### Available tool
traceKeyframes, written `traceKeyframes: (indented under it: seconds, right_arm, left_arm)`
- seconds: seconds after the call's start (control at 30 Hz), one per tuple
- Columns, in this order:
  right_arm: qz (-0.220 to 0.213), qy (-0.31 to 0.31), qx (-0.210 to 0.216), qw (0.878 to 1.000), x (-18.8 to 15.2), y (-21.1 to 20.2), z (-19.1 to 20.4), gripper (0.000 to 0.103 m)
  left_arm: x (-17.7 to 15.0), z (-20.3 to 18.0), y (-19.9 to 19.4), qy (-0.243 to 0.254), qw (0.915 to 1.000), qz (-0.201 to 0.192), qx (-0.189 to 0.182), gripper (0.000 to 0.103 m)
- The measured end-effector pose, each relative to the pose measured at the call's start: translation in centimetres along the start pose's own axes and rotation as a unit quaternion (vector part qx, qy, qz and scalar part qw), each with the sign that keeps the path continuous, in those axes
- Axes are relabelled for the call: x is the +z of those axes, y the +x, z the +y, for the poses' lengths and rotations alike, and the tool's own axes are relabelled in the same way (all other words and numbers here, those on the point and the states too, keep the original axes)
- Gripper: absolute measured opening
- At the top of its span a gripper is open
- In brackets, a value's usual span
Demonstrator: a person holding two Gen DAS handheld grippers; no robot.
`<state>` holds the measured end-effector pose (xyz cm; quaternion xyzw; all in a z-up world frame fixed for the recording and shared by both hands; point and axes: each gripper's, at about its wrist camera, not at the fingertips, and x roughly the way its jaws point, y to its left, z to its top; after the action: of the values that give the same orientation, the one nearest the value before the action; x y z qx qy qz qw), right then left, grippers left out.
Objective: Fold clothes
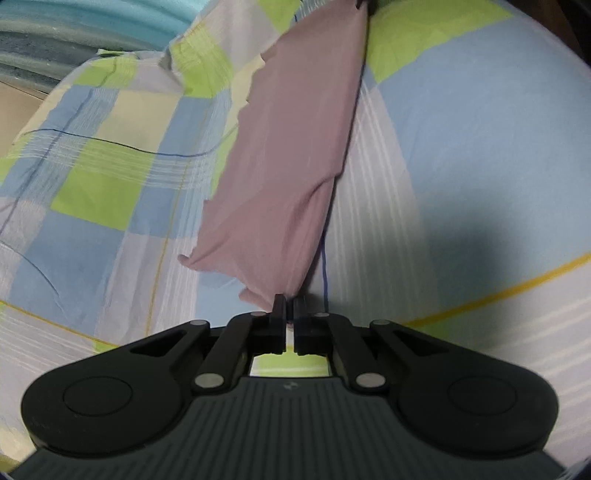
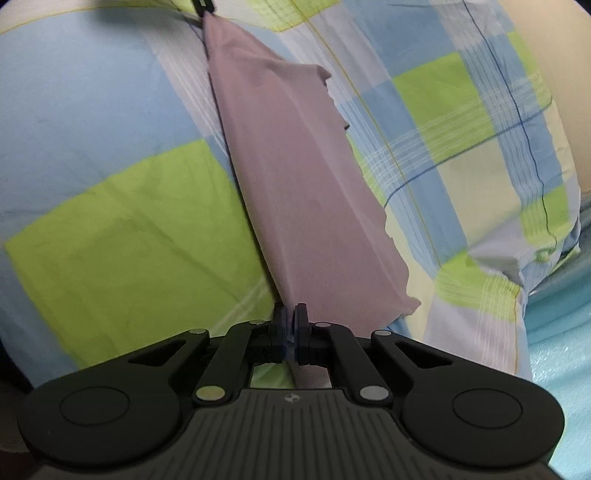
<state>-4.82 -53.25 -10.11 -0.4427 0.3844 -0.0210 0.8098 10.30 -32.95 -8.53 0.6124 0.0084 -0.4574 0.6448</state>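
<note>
A pink garment [image 1: 291, 147] is stretched in the air between my two grippers, above a checked bedsheet. My left gripper [image 1: 290, 301] is shut on one end of the cloth, which runs away to the top of the left wrist view, where the other gripper's dark tips [image 1: 364, 3] pinch its far end. In the right wrist view the same pink garment [image 2: 295, 173] hangs as a long band. My right gripper [image 2: 290, 312] is shut on its near corner, and the left gripper's tips [image 2: 201, 5] hold the far end.
The bedsheet [image 1: 480, 129] in blue, green, cream and lilac squares covers the bed below. A pillow in the same pattern [image 2: 509, 155] lies to the right. Light blue foam matting [image 2: 557, 332] shows past the bed's edge.
</note>
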Motion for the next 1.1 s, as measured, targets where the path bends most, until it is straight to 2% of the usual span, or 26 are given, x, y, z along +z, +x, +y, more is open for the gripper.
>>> traceKeyframes:
  seconds: [0.03,0.1,0.27,0.3,0.33,0.53,0.67,0.73,0.77,0.8,0.83,0.87,0.9,1.03,1.1]
  right_arm:
    - [-0.001,-0.008,-0.004,1.0,0.1,-0.1,0.2,0.025]
    - [-0.001,-0.015,-0.008,1.0,0.2,-0.2,0.1,0.026]
    - [0.002,-0.039,-0.022,0.999,0.8,0.8,0.1,0.025]
    - [0.005,-0.041,-0.02,0.999,0.8,1.0,0.0,0.017]
    - [0.009,-0.034,-0.016,0.999,0.8,1.0,-0.2,0.0]
    - [0.018,0.015,-0.016,1.0,-0.9,-2.6,-2.6,0.0]
    - [0.023,0.017,0.017,0.999,-0.2,-3.4,-0.9,0.0]
    - [0.029,0.012,0.02,0.999,0.4,-3.7,-0.4,0.0]
    - [0.028,0.006,0.016,0.999,0.6,-3.8,-0.3,0.002]
    - [0.024,-0.001,0.01,1.0,0.7,-4.0,-0.2,0.011]
    - [0.02,-0.008,0.005,1.0,0.8,-4.1,-0.1,0.025]
    - [0.017,-0.013,0.001,1.0,1.0,-4.1,-0.1,0.029]
    - [0.015,-0.019,-0.004,1.0,1.2,-4.1,-0.1,0.031]
    - [0.007,-0.043,-0.011,0.999,2.0,-3.0,0.3,0.031]
    - [0.004,-0.054,-0.013,0.998,2.5,-2.3,0.6,0.03]
  left_arm:
    - [0.1,-0.3,0.1,0.008,1.0,-0.002,0.005,0.017]
    - [0.2,-0.9,0.4,0.032,0.9994,-0.005,0.014,0.028]
    - [0.7,-1.5,2.3,0.084,0.9958,-0.002,0.036,0.02]
    - [0.9,-1.4,2.9,0.089,0.9954,0.002,0.034,0.009]
    - [0.9,-1.4,3.2,0.093,0.9951,0.003,0.033,0.006]
    - [-1.1,0.7,-0.2,0.031,0.9985,-0.013,0.043,0.004]
    - [-1.0,-0.9,-1.5,0.016,0.9997,-0.011,0.013,0.004]
    - [-0.7,-1.4,-1.8,0.013,0.9998,-0.008,0.014,0.005]
    - [-0.7,-1.7,-1.9,0.013,0.9997,-0.005,0.017,0.007]
    - [-0.6,-1.9,-2.1,0.013,0.9997,-0.003,0.021,0.011]
    - [-0.5,-1.9,-2.0,0.013,0.9997,-0.001,0.023,0.019]
    - [-0.5,-2.0,-1.8,0.014,0.9996,0.0,0.024,0.026]
    - [-0.4,-2.0,-1.6,0.015,0.9996,0.002,0.025,0.038]
    - [-0.2,-2.1,-1.0,0.018,0.9994,0.007,0.03,0.038]
    - [0.0,-2.1,-0.7,0.02,0.9992,0.01,0.032,0.03]
